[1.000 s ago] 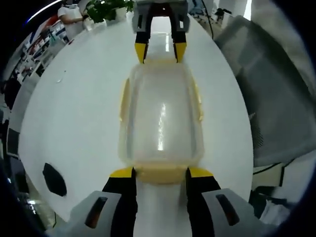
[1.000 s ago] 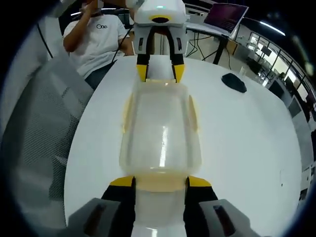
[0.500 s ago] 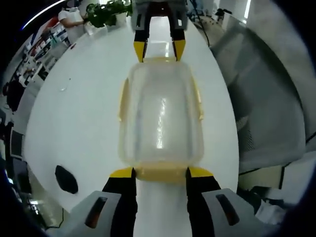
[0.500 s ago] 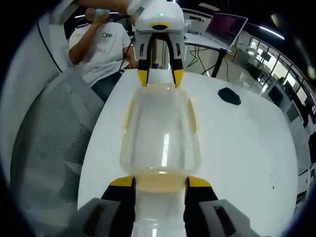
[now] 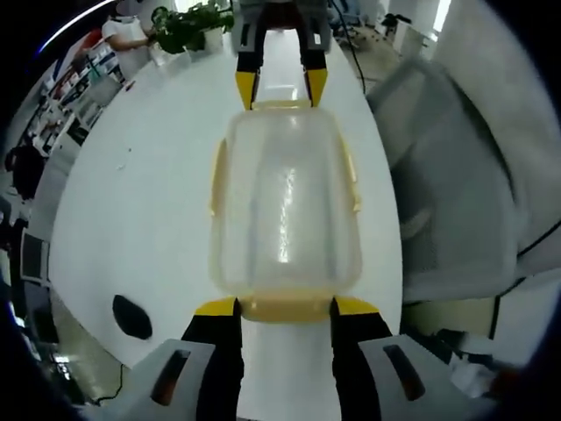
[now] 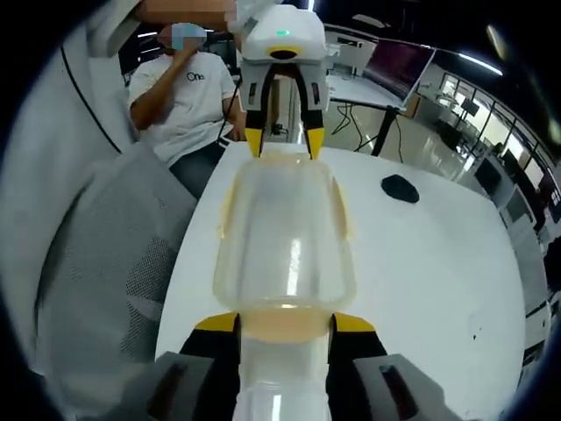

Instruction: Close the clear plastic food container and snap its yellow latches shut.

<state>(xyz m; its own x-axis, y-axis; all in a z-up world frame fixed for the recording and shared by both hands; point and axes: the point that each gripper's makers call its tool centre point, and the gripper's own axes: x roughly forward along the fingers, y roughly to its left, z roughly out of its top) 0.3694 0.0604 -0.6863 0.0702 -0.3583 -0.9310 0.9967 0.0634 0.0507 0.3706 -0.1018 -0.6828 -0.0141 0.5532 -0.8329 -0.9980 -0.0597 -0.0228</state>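
Clear rectangular plastic food container point(image 5: 285, 210) over white table point(image 5: 131, 202), lid on. Left gripper point(image 5: 285, 309) and right gripper point(image 6: 285, 324) clenched on opposite yellow end latches point(image 5: 285, 307). Judged light, slippery, slightly flexible; hold by ends.

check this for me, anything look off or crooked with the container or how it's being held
Nothing stands out. The clear container sits straight between the left gripper and the right gripper, one at each yellow end latch. No crack or spill shows on the white table.
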